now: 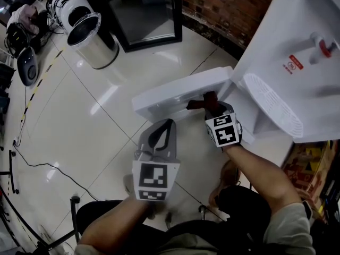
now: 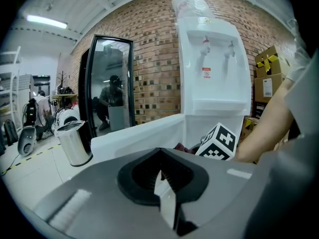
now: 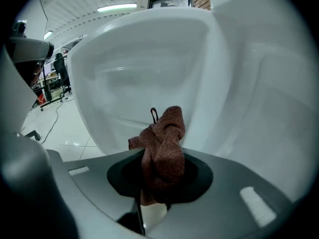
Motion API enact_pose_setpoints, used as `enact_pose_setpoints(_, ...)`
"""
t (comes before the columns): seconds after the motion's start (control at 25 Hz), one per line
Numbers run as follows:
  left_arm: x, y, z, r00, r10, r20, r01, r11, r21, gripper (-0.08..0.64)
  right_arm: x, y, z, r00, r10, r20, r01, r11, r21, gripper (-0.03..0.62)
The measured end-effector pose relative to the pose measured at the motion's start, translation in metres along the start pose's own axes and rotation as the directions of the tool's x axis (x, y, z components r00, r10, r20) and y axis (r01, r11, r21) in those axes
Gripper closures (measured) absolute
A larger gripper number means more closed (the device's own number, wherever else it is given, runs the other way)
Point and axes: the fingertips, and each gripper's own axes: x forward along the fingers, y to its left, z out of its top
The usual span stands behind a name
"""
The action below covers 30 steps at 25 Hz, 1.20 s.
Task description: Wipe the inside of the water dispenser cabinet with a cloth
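A white water dispenser (image 1: 297, 52) stands at the right, its lower cabinet door (image 1: 178, 92) swung open to the left. My right gripper (image 1: 208, 104) is shut on a bunched reddish-brown cloth (image 3: 162, 151), which shows as a dark wad (image 1: 204, 102) at the cabinet opening. In the right gripper view the cloth sits just before the white inner face of the door (image 3: 144, 68). My left gripper (image 1: 162, 134) hangs below the door with its jaws shut and nothing between them; from it I see the dispenser (image 2: 214, 68) and the door's edge (image 2: 139, 136).
A steel bin (image 1: 93, 39) stands on the tiled floor at the upper left, next to a glass-fronted black cabinet (image 1: 143, 12). Cables (image 1: 42, 166) trail over the floor at left. Cardboard boxes (image 2: 271, 78) are stacked right of the dispenser, against a brick wall (image 1: 223, 7).
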Motion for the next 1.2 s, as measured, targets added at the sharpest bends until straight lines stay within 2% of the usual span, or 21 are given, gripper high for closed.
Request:
enact_pose_setpoints(0.52, -0.024, -0.01, -0.009, 1.0, -0.004, -0.002, 0.004, 1.0, 0.014, 0.56, -0.023, -0.053, -0.015, 0.987, -0.162, -0.021, 0.163, 0.985, 0.057, 0.485)
enact_pose_setpoints(0.72, -0.031, -0.006, -0.012, 1.0, 0.005, -0.003, -0.005, 1.0, 0.013, 0.56, -0.027, -0.059, -0.015, 0.984, -0.178, -0.015, 0.179, 0.982, 0.056, 0.485)
enact_pose_setpoints(0.92, -0.036, 0.004, -0.015, 1.0, 0.027, -0.001, -0.027, 1.0, 0.012, 0.56, -0.027, -0.022, -0.008, 0.996, -0.092, 0.013, 0.092, 0.996, 0.014, 0.485)
enact_pose_setpoints(1.08, -0.04, 0.017, -0.02, 0.999, 0.052, -0.009, -0.052, 0.999, 0.006, 0.56, -0.024, 0.037, 0.007, 0.996, 0.059, 0.061, -0.056, 0.997, -0.058, 0.485)
enact_pose_setpoints(1.2, -0.046, 0.03, -0.027, 0.997, 0.075, -0.021, -0.075, 0.997, -0.006, 0.56, -0.019, 0.09, 0.015, 0.976, 0.199, 0.084, -0.19, 0.976, -0.11, 0.485)
